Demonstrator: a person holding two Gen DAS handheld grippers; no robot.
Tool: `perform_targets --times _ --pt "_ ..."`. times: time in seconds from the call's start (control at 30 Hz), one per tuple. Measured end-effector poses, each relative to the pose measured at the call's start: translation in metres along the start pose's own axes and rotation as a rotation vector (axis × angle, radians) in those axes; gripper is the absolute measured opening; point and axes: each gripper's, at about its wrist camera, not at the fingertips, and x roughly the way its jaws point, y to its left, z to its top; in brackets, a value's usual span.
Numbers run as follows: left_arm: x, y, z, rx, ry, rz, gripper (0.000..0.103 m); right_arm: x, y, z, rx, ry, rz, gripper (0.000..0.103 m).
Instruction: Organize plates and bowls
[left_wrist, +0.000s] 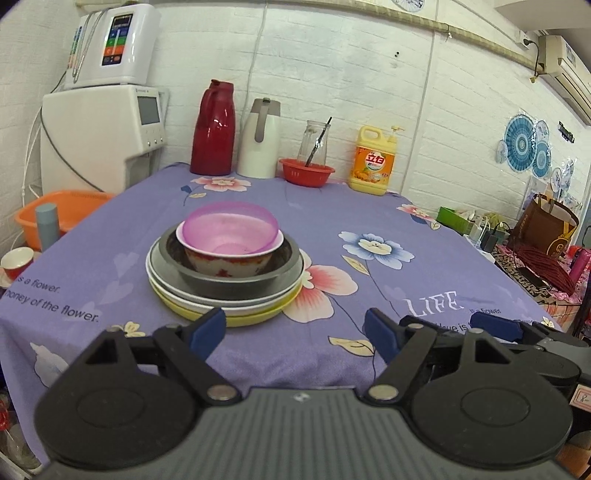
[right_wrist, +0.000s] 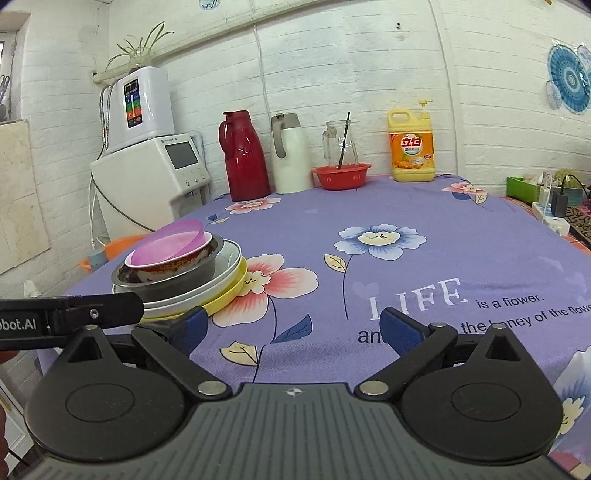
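Currently both the left gripper (left_wrist: 295, 328) and the right gripper (right_wrist: 293, 328) are hovering spread wide and empty, with the nested stack (left_wrist: 225, 273) sitting just ahead of the left jaws. The pink plastic bowl (left_wrist: 231, 229) tilting on top is probably light and slippery. Taking its raised rim looks best, since the ceramic bowl (left_wrist: 229, 264) beneath is likely fragile.

The yellow plate (left_wrist: 258, 315) shows only its rim; the white plates (left_wrist: 192, 301) stacked on it cover the rest, and how many there are cannot be told. The left hand-held gripper (left_wrist: 295, 332) hides that rim's near edge behind one blue pad. Above the stack, the steel bowl (left_wrist: 236, 284) conceals the base of the red-patterned bowl (left_wrist: 229, 264). Small print on the detergent bottle (left_wrist: 373, 162) behind the stack is unreadable.
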Motion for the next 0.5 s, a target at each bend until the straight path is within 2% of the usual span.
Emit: perform_targets --times 0.2,0.3,0.5 --pt "-0.005 0.002 -0.007 0.044 -0.038 0.084 0.078 0.009 -0.002 -0.009 0.009 0.052 -0.01 0.103" --pt "-0.005 0.005 -0.008 0.042 -0.034 0.093 0.078 0.012 -0.002 -0.015 0.024 0.093 0.002 0.103" --pt "-0.006 0.007 -0.008 0.033 -0.033 0.1 0.078 0.009 0.005 -0.019 -0.003 0.098 0.03 0.103"
